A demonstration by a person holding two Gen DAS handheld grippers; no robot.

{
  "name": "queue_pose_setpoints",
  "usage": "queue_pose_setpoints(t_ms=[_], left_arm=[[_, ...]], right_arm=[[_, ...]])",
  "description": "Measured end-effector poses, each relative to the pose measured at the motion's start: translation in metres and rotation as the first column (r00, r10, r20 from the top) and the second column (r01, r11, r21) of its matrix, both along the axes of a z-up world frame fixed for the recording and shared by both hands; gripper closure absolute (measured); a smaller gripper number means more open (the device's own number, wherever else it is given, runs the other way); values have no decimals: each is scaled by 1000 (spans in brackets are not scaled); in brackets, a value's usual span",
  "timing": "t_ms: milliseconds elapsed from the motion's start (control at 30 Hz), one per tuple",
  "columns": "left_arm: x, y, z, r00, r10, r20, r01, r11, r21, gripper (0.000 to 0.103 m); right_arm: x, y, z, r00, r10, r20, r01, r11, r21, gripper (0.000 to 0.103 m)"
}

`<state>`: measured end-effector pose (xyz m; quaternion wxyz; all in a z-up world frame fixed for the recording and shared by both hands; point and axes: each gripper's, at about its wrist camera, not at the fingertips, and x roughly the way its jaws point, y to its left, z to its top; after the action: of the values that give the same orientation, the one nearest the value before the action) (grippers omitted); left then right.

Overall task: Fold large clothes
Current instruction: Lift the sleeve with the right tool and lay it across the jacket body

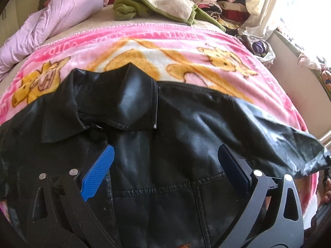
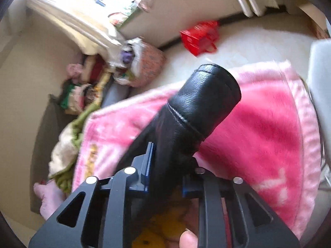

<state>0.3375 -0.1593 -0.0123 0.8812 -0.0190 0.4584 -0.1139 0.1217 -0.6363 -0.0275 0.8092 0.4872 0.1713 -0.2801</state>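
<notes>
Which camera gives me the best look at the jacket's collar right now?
The left wrist view. There the collar of the black leather jacket lies in plain sight on the pink blanket, beyond the open left tongs. The right wrist view shows only a sleeve clamped in the right tongs, no collar.

You see a shiny, smooth black leather jacket [image 1: 175, 124] lying on a soft, fuzzy pink blanket [image 1: 186, 39].

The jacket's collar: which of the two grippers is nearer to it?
Left. The left gripper hovers open over the jacket's front, just below the collar. The right gripper clamps the sleeve, away from it.
</notes>
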Motion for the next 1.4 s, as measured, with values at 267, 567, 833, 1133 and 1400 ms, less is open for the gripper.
queue_pose_setpoints(t_ms=[267,567,833,1133,1400], left_arm=[[-8,29,37,999,36,31,-35,999,-33,9],[-14,109,70,988,149,35,-141,975,-169,9],[-28,195,76,958,287,10,-271,916,-295,9],[-60,279,77,926,377,9,-319,796,-515,9],[-86,309,58,932,363,6,-284,737,-613,9]], right_arm=[[31,60,108,951,269,154,-225,941,-252,94],[90,186,186,793,592,146,-459,737,-497,95],[121,315,199,568,819,73,-616,483,-622,95],[119,433,159,291,956,-43,-749,200,-632,95],[115,497,103,183,970,-162,-827,63,-559,95]])
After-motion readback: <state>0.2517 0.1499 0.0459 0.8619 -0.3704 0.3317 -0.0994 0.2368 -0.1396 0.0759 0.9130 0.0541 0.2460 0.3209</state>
